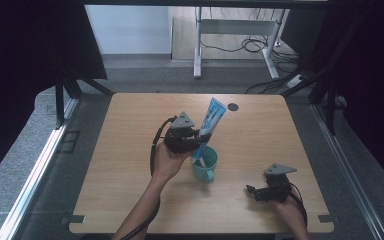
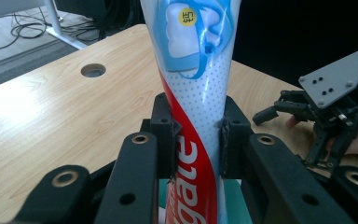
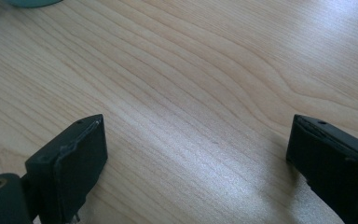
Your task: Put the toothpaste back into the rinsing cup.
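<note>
A white, blue and red toothpaste tube (image 1: 212,119) stands tilted, its lower end inside a teal mug (image 1: 206,165) near the table's middle. My left gripper (image 1: 196,136) is shut on the tube just above the mug's rim; in the left gripper view both pads press the tube (image 2: 196,121) between them at my left gripper (image 2: 196,140). My right gripper (image 1: 250,190) rests low over the table at the front right, pointing left. Its jaws stand wide apart over bare wood in the right gripper view, so my right gripper (image 3: 198,154) is open and empty.
The wooden table (image 1: 130,150) has a round cable hole (image 1: 233,106) near its far edge. The mug's teal edge (image 3: 30,3) shows at the top left of the right gripper view. Beyond the table stand a desk frame and floor cables (image 1: 252,45).
</note>
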Demonstrator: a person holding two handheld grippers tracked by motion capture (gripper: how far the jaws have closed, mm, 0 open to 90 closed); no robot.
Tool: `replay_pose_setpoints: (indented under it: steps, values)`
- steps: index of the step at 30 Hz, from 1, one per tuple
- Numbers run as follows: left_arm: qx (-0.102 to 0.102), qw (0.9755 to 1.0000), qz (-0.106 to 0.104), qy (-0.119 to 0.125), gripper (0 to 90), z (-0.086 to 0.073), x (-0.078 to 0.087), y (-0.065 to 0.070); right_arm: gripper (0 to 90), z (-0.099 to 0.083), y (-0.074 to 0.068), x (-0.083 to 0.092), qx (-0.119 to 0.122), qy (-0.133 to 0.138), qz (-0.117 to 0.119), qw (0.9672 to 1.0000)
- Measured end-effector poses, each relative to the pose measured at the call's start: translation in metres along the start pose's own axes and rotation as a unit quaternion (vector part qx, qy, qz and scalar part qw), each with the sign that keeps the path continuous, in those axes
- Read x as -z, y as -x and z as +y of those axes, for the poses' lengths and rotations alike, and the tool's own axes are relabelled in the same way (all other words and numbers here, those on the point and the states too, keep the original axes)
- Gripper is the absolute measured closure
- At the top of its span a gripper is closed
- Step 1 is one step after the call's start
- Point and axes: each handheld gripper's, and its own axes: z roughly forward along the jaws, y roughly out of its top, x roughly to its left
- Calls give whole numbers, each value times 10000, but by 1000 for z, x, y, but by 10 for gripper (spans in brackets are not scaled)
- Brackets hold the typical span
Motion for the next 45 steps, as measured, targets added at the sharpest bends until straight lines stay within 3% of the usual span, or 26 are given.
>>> replay_pose_setpoints:
  steps: [13,33,45]
  values:
    - [-65,9999,98,-8,725,-2,-14,4,47,0,0,0,9,6,-1,10000]
    - [-108,9999,65,-54,723,-30,-34,10,49,0,0,0,4,12,11,10000]
    - [-215,9995,110,-218,721,-42,-41,14,49,0,0,0,10,13,2,10000]
